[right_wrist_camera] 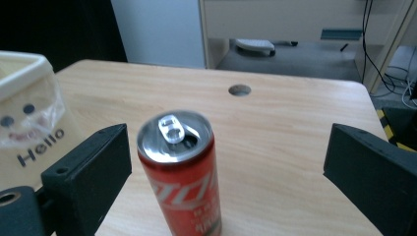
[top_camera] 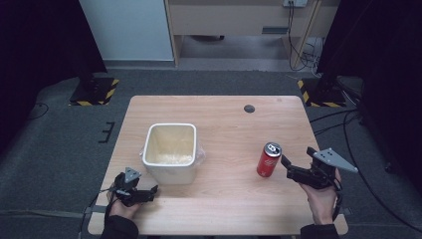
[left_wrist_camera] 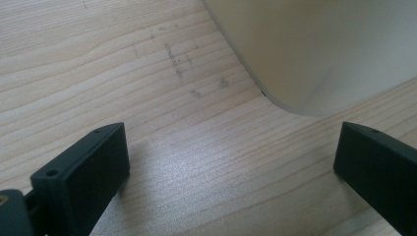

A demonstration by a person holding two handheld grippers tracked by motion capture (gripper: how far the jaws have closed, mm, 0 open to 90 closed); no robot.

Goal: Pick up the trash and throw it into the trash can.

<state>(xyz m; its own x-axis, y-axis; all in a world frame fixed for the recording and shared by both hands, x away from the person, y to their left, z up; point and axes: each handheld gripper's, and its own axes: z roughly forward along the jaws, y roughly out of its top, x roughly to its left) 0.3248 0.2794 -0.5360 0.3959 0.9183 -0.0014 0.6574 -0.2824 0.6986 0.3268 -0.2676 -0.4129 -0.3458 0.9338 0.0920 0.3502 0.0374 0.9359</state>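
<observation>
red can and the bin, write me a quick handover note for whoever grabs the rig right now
Right hand-held gripper: open, jaws either side of the red can but not closed on it; the can sits nearer one jaw.
Left hand-held gripper: open, holding nothing, low over the table by the near corner of the cream bin.
Red can: upright on the table, tab opened, right of the bin and apart from it.
Cream bin: upright, with a clear liner inside.
Done: right gripper lined up on the can.
Left: likely close on the can, lift it and drop it in the bin.
</observation>
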